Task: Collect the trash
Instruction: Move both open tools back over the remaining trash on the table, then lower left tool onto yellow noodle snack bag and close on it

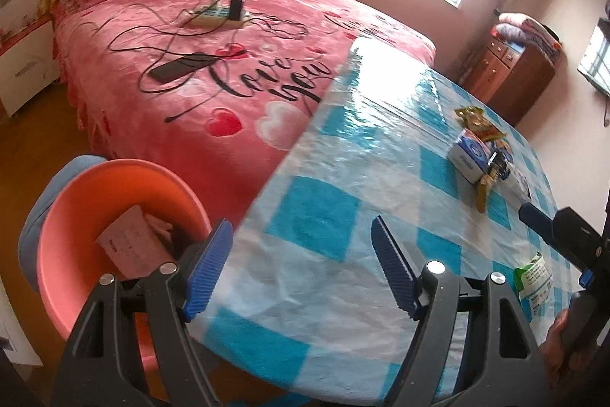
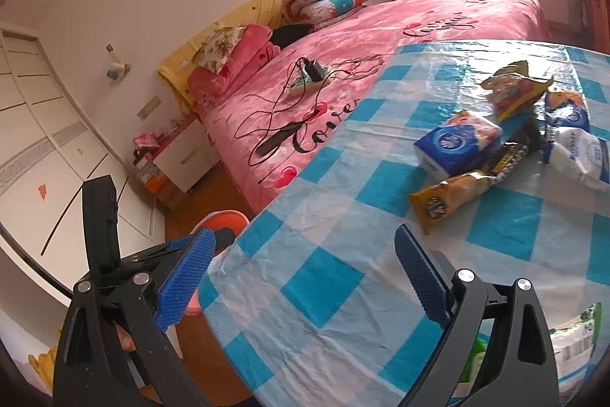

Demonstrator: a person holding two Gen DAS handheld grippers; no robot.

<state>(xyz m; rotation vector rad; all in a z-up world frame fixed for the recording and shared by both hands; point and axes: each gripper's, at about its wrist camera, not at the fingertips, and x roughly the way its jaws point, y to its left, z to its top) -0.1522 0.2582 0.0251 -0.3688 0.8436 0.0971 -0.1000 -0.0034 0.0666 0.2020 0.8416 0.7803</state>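
- Far left, down on the floor beside the desk, sits your orange bin (image 1: 95, 216). A white paper (image 1: 131, 239) lies inside it.
- Your left gripper (image 1: 301, 266) is wide open and holds nothing. Its left blue pad hangs over the bin's edge and its right pad is over the desk (image 1: 316, 224), which has a blue and white checked cloth.
- Behind the bin and the desk is the pink bed (image 1: 213, 71). A power strip (image 1: 217, 16) with black wires lies on it.
- Your right gripper (image 2: 305, 277) is wide open too, and empty. It is over the near part of the desk.
- Past it lies a yellow snack wrapper (image 2: 446, 201), the closest piece of the trash pile.
- Touching that is a blue tissue pack (image 2: 457, 147), with a dark wrapper (image 2: 511, 159) beside it.
- Behind them is a crumpled red and gold snack bag (image 2: 514, 90).
- To the right is a white and blue bag (image 2: 575, 147).
- At the near right edge of the desk lies a green and white packet (image 1: 533, 279), well apart from the pile.
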